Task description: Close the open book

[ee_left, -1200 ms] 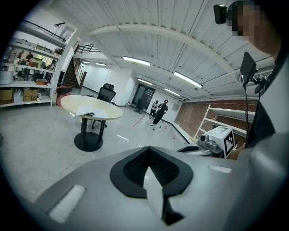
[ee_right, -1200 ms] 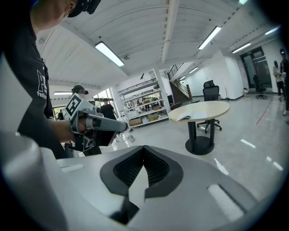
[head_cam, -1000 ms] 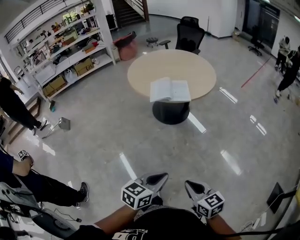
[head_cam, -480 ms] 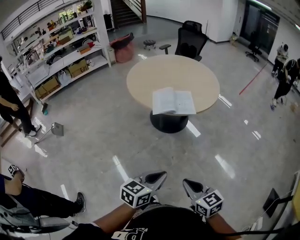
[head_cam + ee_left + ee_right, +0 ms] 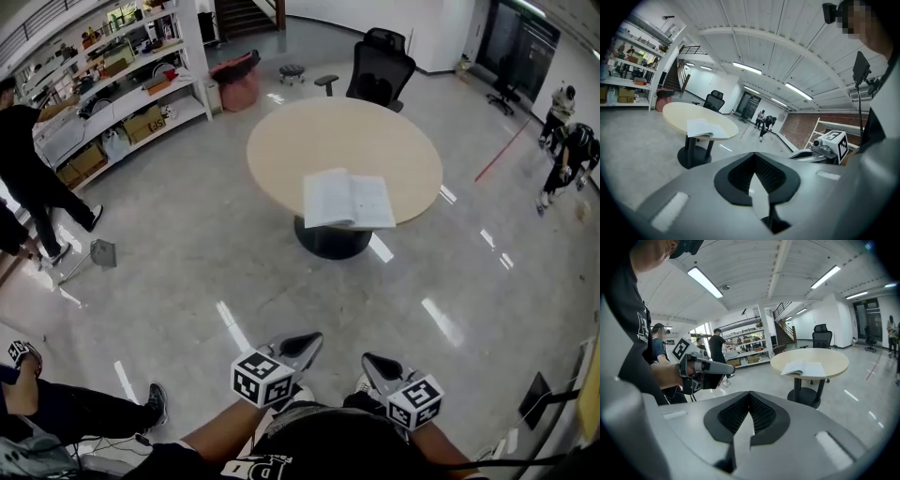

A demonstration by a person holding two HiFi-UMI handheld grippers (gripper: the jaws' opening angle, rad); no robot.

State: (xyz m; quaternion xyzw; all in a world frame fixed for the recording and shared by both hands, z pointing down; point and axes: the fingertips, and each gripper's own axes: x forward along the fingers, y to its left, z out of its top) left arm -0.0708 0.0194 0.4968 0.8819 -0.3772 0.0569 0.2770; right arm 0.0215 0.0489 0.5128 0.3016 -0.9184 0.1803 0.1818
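Both sets of jaws were closed on nothing. The left gripper (image 5: pixel 753 185) had its pads met along one seam with nothing pinched, and the right gripper (image 5: pixel 747 420) was the same. In the head view, left gripper (image 5: pixel 312 338) and right gripper (image 5: pixel 367 359) sat side by side low in frame, close to my torso. Their tips pointed toward the table and a bit down, over bare glossy floor (image 5: pixel 281 272). Each gripper view caught the other unit: the right gripper (image 5: pixel 824 148) showed at the right of the left gripper view, and the left gripper (image 5: pixel 701 365), in my hand, at the left of the right gripper view. The open book (image 5: pixel 348 199) was well apart from both. It lay flat, pages up and spread, on the round table (image 5: pixel 281 141), at the edge of the top nearest me, roughly above the black pedestal base (image 5: pixel 330 240). The gripper views agreed: the open book (image 5: pixel 704 128) was on the round table (image 5: pixel 675 115) ahead of the left jaws, and the open book (image 5: pixel 805 368) was on the round table (image 5: pixel 836 357) ahead and right of the right jaws. Past the table stood a black office chair (image 5: pixel 380 67) and a small stool (image 5: pixel 292 70). A shelving unit (image 5: pixel 122 80) stood at far left with a person in black (image 5: pixel 23 173) next to it. Two people (image 5: pixel 565 150) were at far right.
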